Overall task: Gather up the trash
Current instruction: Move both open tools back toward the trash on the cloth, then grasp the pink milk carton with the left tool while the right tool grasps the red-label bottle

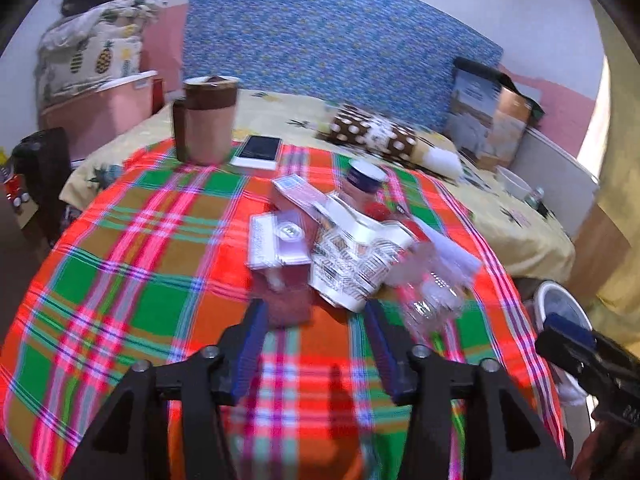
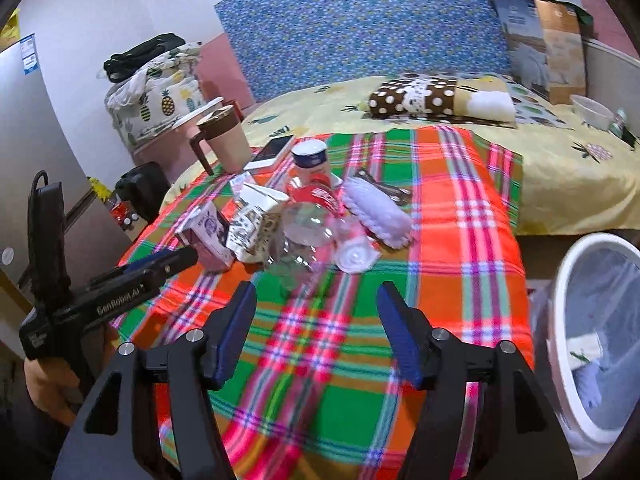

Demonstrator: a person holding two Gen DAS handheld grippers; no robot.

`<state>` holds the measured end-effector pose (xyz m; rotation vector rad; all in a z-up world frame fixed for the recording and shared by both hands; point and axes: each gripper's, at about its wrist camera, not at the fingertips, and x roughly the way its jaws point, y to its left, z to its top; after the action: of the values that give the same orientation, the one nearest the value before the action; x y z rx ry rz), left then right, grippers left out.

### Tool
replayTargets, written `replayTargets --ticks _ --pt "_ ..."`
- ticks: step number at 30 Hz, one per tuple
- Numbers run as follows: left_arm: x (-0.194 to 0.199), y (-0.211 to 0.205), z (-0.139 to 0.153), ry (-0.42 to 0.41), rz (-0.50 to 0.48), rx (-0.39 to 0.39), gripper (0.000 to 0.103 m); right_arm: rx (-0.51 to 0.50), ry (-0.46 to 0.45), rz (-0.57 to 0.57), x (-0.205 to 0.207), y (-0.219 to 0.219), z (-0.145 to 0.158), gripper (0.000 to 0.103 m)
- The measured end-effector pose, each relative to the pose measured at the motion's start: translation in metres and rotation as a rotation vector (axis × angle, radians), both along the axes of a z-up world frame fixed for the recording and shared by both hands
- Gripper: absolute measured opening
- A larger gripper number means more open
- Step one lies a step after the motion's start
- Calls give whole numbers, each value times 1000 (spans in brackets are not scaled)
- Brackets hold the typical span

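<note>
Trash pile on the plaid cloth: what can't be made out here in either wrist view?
- Clear plastic bottle: motion-blurred in the left wrist view; cap end unreadable.
- Carton: in the right wrist view the left gripper covers its lower edge; print too small.
- Bin: cut off by the right wrist frame's edge; contents mostly hidden by its liner.
- Red-labelled item: partly behind the bottle; label illegible.

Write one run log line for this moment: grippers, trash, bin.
left gripper: open, empty | right gripper: open, empty | trash pile: on plaid cloth | bin: right of table
</note>
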<state>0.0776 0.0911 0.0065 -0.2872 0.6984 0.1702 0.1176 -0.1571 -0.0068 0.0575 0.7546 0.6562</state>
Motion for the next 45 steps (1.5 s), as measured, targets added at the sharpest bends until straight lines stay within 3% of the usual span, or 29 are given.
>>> replayTargets --ticks 6,13,19,26,40,45 --pt "24 23 6 -2 31 12 53 -2 7 22 16 17 1 64" --pt "47 32 -8 35 30 -10 53 -11 38 31 31 33 -6 64" --pt "49 40 -23 49 43 -44 53 -40 79 41 42 48 -16 64" --pt "48 42 -27 44 19 -36 39 -53 141 28 54 57 -19 64" --pt "43 38 -31 42 -31 -50 37 -62 329 10 87 65 -34 64" --pt "41 35 -29 39 -36 -41 37 -67 304 17 80 65 -31 62"
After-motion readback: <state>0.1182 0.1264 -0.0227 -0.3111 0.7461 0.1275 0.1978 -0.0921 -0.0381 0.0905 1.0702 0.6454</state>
